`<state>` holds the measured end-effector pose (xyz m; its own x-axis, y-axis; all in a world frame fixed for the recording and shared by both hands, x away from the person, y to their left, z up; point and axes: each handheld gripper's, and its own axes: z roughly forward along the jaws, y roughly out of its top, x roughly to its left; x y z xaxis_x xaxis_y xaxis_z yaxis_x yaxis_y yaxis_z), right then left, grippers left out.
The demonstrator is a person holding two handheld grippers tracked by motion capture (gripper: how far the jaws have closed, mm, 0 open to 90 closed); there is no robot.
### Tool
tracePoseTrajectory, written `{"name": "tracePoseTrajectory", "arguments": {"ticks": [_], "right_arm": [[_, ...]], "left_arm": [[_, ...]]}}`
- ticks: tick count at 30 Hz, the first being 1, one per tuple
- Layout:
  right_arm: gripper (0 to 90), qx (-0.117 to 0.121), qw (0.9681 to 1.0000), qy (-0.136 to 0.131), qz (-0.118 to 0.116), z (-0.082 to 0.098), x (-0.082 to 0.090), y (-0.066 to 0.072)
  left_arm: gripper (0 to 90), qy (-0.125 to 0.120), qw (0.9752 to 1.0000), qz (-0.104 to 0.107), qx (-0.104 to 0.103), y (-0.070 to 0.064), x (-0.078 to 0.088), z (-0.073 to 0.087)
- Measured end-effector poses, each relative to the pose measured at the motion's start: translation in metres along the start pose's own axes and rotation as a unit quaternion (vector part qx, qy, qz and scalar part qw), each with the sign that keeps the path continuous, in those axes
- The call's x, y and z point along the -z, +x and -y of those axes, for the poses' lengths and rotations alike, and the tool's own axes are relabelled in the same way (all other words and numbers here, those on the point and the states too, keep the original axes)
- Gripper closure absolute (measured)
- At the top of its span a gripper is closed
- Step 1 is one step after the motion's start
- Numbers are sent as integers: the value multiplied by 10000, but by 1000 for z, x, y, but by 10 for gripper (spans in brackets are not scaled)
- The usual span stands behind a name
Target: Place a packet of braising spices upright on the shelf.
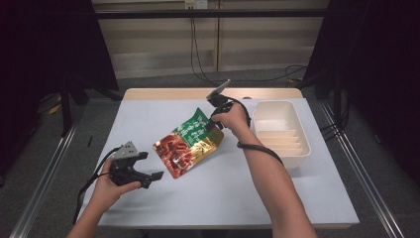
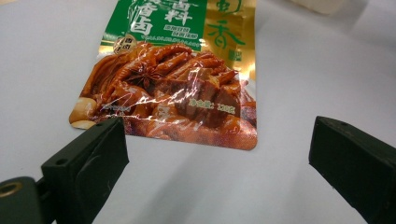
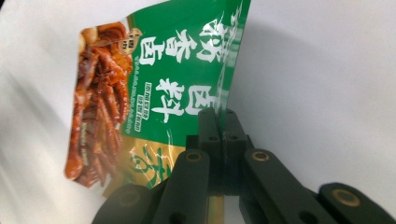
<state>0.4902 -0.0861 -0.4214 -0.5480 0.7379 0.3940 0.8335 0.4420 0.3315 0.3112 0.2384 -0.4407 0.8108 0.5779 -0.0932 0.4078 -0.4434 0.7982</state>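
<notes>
While the right gripper (image 1: 216, 120) clamps its black jaws on the top edge of the glossy green, gold and red foil food pouch (image 1: 188, 146), that upper end tilts up off the pale grey table (image 1: 223, 188) and the lower red end rests on the surface near the table's middle. In the right gripper view the jaws meet tight on the pouch's green edge. The left gripper (image 1: 148, 165) sits released, jaws wide apart, low over the table just beside the pouch's lower corner, not touching it. A white ribbed plastic tray (image 1: 282, 132) stands right of the pouch, close by the right hand (image 1: 233, 119).
</notes>
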Motion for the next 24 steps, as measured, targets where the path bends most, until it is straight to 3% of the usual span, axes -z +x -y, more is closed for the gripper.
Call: {"name": "tracePoseTrajectory", "arguments": {"ticks": [10,13,22,24], "right_arm": [[900,101,9995,225,212,-21,36,35],[900,272,9988,244,331,-30,49,48],[900,466,9961,400,626,-45,78,77],[900,691,9943,406,707,-47,87,84]], "left_arm": [[45,-8,10000,-57,-5,-1,2,0],[45,-38,10000,-31,71,-1,3,0],[45,-63,9999,-25,86,-1,4,-1],[45,-69,9999,-9,110,-2,3,-1]]}}
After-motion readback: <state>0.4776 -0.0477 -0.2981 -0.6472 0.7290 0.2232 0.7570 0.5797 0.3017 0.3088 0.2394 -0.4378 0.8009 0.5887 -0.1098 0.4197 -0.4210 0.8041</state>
